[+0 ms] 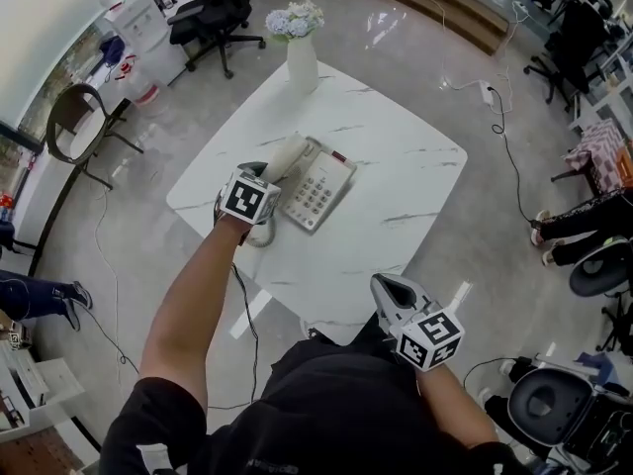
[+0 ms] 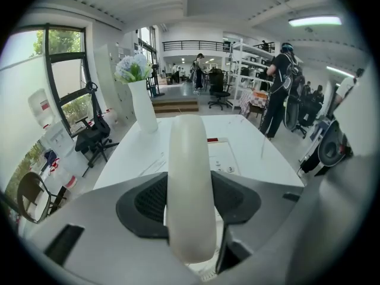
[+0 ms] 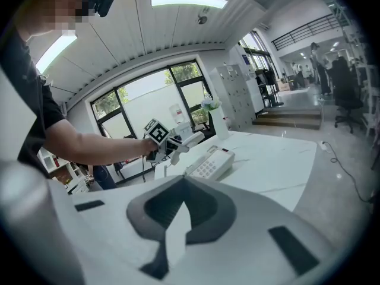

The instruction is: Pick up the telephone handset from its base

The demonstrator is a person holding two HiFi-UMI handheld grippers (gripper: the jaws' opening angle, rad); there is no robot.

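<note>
A cream telephone base (image 1: 318, 191) with a keypad lies near the middle of the white marble table (image 1: 406, 181). My left gripper (image 1: 265, 174) is shut on the cream handset (image 1: 285, 156), which sits tilted over the base's left side. In the left gripper view the handset (image 2: 190, 189) runs upright between the jaws, with the base (image 2: 224, 158) behind it. In the right gripper view the handset (image 3: 189, 140) is held a little above the base (image 3: 209, 162). My right gripper (image 1: 386, 290) hovers at the table's near edge, shut, with nothing in it.
A white vase of flowers (image 1: 300, 49) stands at the table's far corner. A coiled cord (image 1: 260, 234) hangs under my left gripper. Office chairs (image 1: 213, 18) and a round-backed chair (image 1: 74, 122) stand on the floor to the left, and a cable (image 1: 499, 117) runs along it at the right.
</note>
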